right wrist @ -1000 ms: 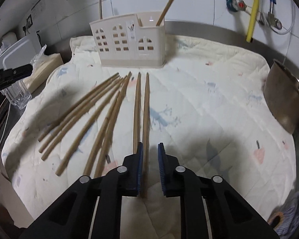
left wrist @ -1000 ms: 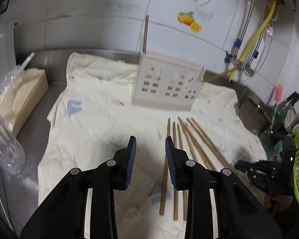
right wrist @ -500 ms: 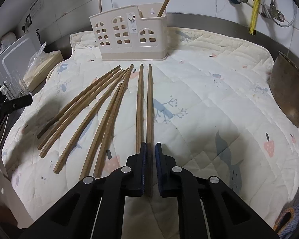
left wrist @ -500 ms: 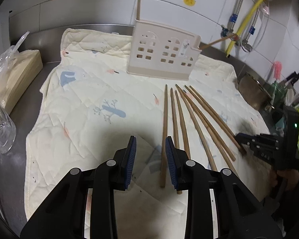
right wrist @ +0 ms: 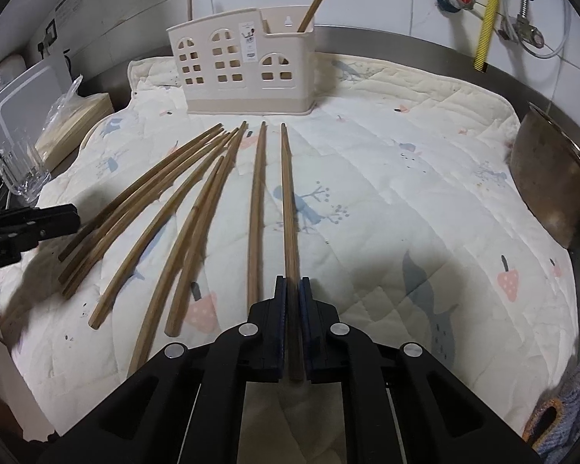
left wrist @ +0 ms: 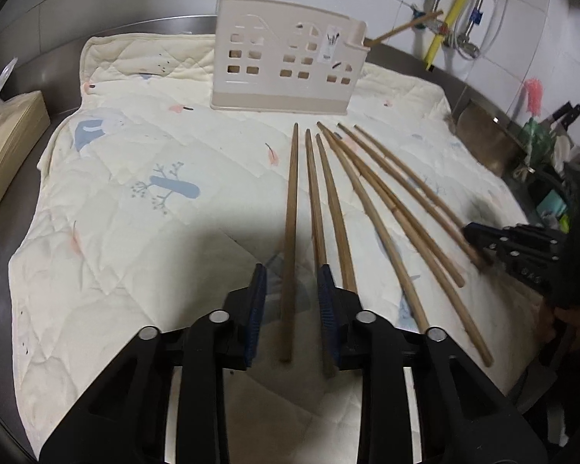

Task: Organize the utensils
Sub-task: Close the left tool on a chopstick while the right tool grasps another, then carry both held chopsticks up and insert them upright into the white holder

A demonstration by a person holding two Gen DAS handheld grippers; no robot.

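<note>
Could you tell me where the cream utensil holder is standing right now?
The utensil holder stands upright at the far end of the quilted cloth, near the tiled wall, just beyond the chopsticks' tips.

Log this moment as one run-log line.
left hand-held gripper: closing around leftmost chopstick, not gripped | right hand-held gripper: shut on rightmost chopstick | holder: two chopsticks

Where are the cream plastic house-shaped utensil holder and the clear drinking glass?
Cream plastic house-shaped utensil holder (right wrist: 243, 73): right wrist view, on its windowed front wall.
Clear drinking glass (right wrist: 21, 172): right wrist view, on its ribbed side.
</note>
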